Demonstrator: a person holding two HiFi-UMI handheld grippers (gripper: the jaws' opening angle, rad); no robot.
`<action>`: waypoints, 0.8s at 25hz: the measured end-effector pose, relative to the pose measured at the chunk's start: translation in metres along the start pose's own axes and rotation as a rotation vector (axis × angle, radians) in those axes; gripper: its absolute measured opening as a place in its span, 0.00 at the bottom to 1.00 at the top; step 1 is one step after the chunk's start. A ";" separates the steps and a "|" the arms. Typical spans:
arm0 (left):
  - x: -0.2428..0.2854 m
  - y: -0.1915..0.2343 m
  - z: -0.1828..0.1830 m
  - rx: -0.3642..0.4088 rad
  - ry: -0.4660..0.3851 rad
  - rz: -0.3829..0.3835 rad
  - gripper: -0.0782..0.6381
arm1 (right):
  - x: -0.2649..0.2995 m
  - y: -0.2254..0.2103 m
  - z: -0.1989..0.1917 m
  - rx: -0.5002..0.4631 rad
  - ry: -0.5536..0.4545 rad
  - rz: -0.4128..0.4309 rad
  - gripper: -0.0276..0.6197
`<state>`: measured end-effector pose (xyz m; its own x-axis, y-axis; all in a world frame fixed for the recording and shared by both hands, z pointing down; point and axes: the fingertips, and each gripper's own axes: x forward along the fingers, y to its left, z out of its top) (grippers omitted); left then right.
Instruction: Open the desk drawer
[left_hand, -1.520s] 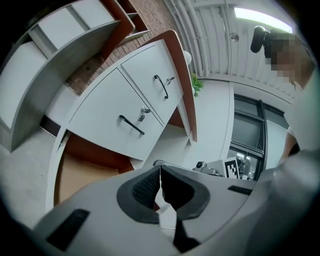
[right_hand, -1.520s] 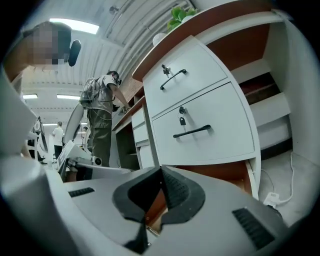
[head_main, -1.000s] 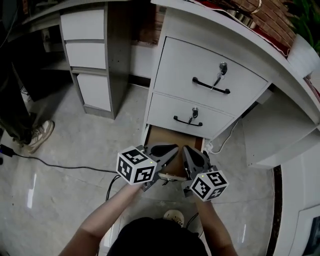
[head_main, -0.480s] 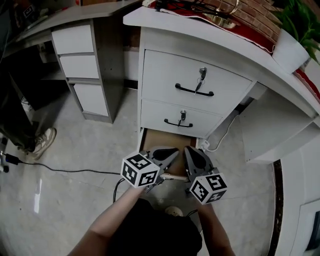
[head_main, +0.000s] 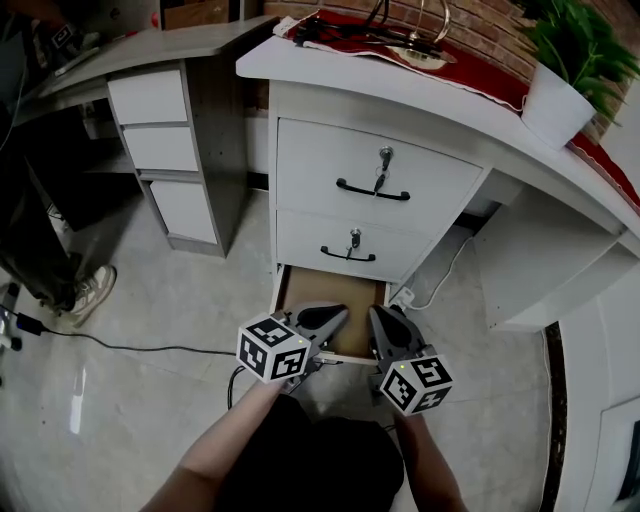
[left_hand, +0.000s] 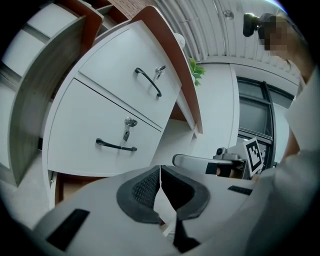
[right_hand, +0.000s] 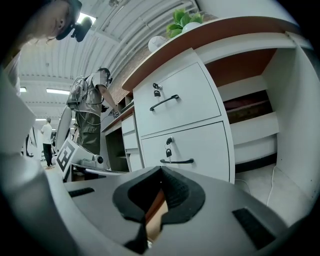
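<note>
Left claw (head_main: 338, 316) and right claw (head_main: 380, 314) shut, pinching nothing. Bottom drawer (head_main: 330, 288) just below the tips, pulled out of the table (head_main: 400, 95). Probably rigid, light-rolling; best hooked at the front lip (head_main: 350, 354), not squeezed.

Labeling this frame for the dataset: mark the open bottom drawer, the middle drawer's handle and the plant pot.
bottom drawer (head_main: 330, 290), head view, on its brown inside floor.
middle drawer's handle (head_main: 348, 257), head view, middle of the bar.
plant pot (head_main: 548, 105), head view, on its white side.
</note>
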<state>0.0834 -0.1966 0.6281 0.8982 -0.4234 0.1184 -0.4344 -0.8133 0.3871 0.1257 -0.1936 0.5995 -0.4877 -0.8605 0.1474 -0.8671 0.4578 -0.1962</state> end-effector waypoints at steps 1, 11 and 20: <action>0.000 0.000 0.000 -0.003 -0.005 0.002 0.13 | 0.000 0.000 0.000 0.004 0.002 0.004 0.07; -0.004 0.003 -0.009 -0.031 -0.008 0.019 0.13 | 0.003 0.003 -0.007 0.033 0.007 0.025 0.07; 0.003 0.008 -0.004 -0.074 -0.012 0.031 0.13 | 0.010 0.000 0.009 0.041 -0.034 0.024 0.07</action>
<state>0.0828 -0.2022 0.6352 0.8832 -0.4533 0.1202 -0.4555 -0.7680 0.4503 0.1217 -0.2037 0.5918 -0.5041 -0.8567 0.1093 -0.8499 0.4696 -0.2390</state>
